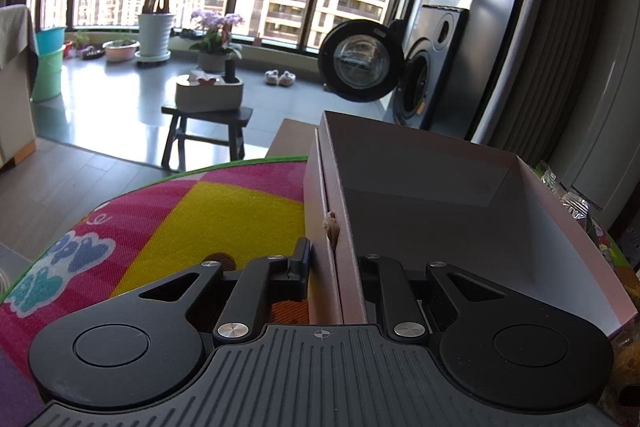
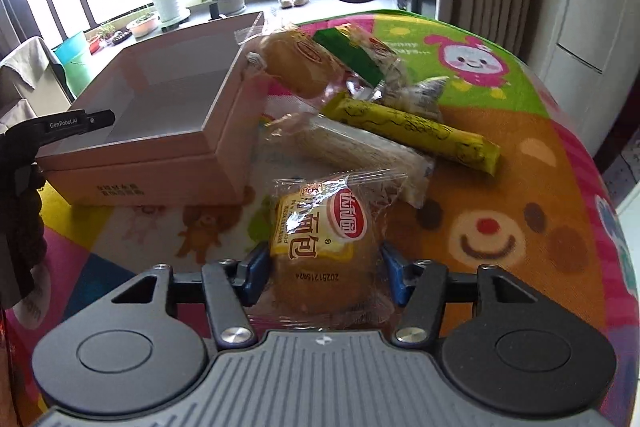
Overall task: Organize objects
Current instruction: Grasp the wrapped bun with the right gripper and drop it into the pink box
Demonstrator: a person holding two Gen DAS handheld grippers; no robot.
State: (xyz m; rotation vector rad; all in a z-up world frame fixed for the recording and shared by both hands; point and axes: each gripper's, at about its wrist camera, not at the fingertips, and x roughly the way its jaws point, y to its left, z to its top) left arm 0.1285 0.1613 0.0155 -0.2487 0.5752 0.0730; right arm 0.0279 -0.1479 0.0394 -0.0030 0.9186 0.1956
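Here's the small wrapped bread (image 2: 320, 239), sitting on the cartoon-printed mat (image 2: 520, 227) right between the blue-tipped fingers of the right tongs (image 2: 323, 273), and the fingers look spread to either side of the packet with slivers of gap showing, so I'd call them released and not yet biting. This reads as the pick-up step: one snack lined up, the rest waiting. Next it needs a squeeze across the crinkly wrapper, gentle enough not to crush the soft bun, then a lift and a swing left over the wall of the pink box (image 2: 172, 131), which stands open and looks empty inside. Over on that side, the left tongs (image 1: 335, 277) are clenched on the near wall of the box (image 1: 340, 227), one finger outside, one inside, steadying it on the surface. Behind the bread lies the pile still to go: a long yellow stick pack (image 2: 420, 131), a pale clear-wrapped bar (image 2: 360, 151), another wrapped bread (image 2: 300, 67) and a green-labelled packet (image 2: 356, 61) leaning at the box's corner. Hard to read: how many packets overlap in that heap, the left tongs' inner fingertip hidden behind the box wall, and the small brownish bit (image 1: 332, 225) stuck on the box's edge, which I can't identify.
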